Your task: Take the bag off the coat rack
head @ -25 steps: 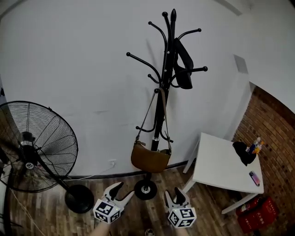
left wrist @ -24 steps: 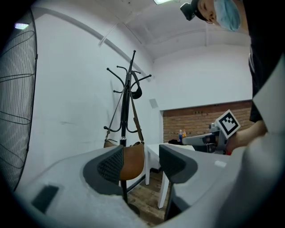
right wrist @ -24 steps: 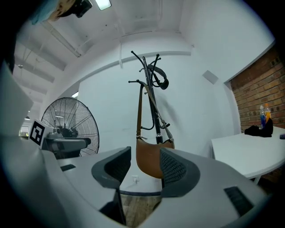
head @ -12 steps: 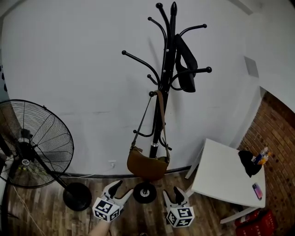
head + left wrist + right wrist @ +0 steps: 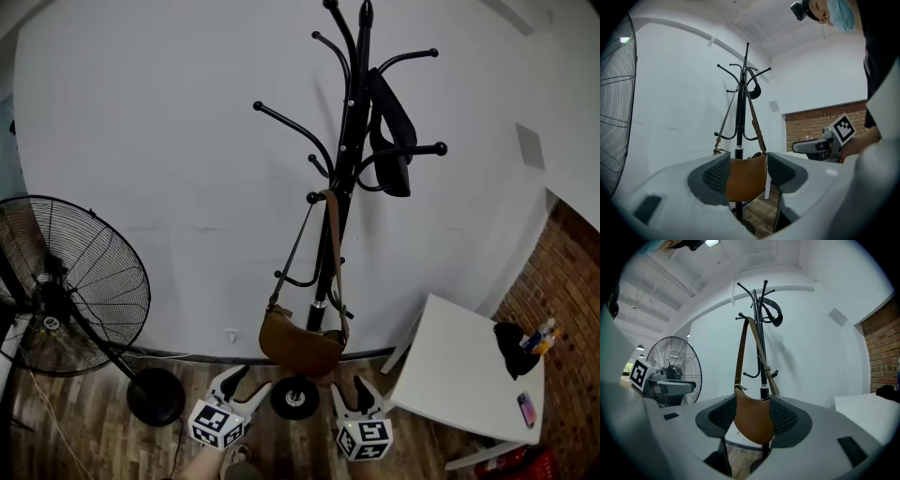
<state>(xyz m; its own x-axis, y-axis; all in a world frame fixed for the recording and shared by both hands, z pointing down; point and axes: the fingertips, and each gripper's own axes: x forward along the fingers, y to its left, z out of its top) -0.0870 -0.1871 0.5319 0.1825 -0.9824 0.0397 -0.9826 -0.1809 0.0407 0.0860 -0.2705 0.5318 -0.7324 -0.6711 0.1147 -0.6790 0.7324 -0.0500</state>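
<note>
The view has swung since a second ago: the coat rack (image 5: 349, 159) now stands taller and nearer the middle of the head view, and the white surface (image 5: 459, 375) has slid off toward the lower right. Judging by that, the person is squaring up to the rack. The two grippers sit at the bottom of the view as before, so the approach is on but no reach has started.

The left gripper (image 5: 248, 384) has its jaws wide apart with nothing between the pads. In its own view the brown bag (image 5: 300, 342) only shows through the gap, well beyond the tips. The right gripper (image 5: 353, 394) is the same: jaws spread wide, a touch wider than a second ago, and the bag framed between them at a distance, untouched. Both look lined up and ready to take it.

The bag hangs on the rack. Its strap (image 5: 330, 244) is looped over a short hook (image 5: 314, 197) about halfway up the pole on the left side, and the body dangles low against the pole, just above the round base (image 5: 295, 398). The strap runs nearly straight down, so the whole thing's long axis is vertical. The crescent body lies crosswise — rounded belly toward the floor, opening facing up. To free it, the loop probably has to be lifted up and outward past the hook's tip.
</note>
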